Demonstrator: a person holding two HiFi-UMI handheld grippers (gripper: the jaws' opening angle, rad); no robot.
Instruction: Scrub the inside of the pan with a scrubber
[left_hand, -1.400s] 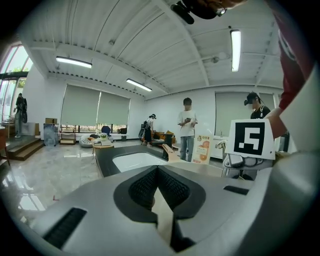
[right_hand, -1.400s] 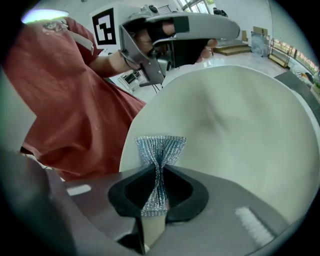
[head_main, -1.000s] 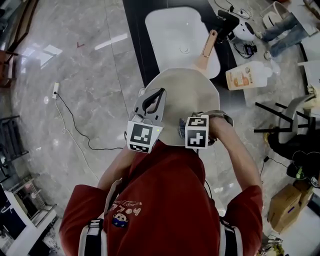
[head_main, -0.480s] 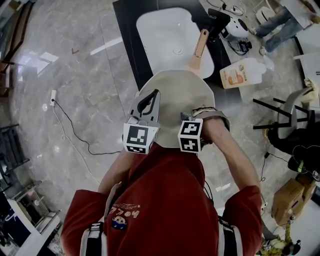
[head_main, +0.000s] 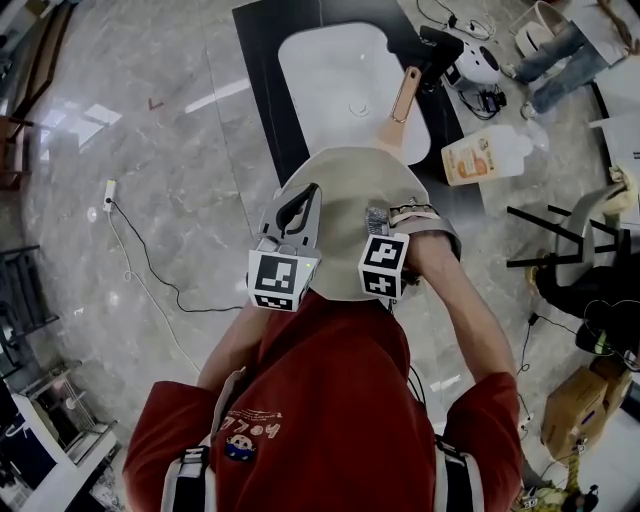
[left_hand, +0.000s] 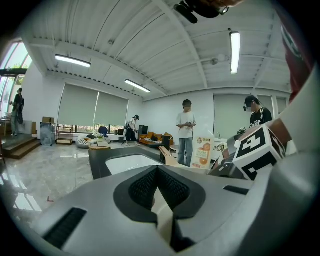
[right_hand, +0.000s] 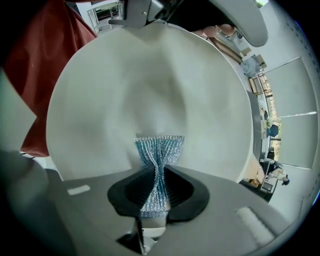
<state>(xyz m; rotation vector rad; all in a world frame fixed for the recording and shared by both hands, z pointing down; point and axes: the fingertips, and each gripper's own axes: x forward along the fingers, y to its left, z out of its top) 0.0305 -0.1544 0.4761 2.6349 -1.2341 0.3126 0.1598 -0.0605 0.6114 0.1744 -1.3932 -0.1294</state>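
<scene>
Close against the red shirt (head_main: 330, 400): both tools raised over the work. Left gripper (head_main: 308, 195) clamped narrow on the near-left rim of the round cream-coloured pan (head_main: 345, 180), with a thin cream edge caught between the pads. Just beside, to the right, right gripper (right_hand: 159, 175) pinched tight on a glittery blue-silver mesh scrubber (right_hand: 159, 147), squeezed to a waist in the jaws and fanned out past the tips.

Straight ahead of that fan, the pan's pale inner face, filling the right gripper view; touching or only just short of it, hard to say. Scrubber aimed into the bowl, long axis in line with the jaws. Right side clearly the nearer to the scrubbing surface, left only steadying.

Farther out, the pan's long axis running away from the body, light wooden handle (head_main: 403, 98) pointing far-right over the white oval sink basin (head_main: 335, 60).
</scene>
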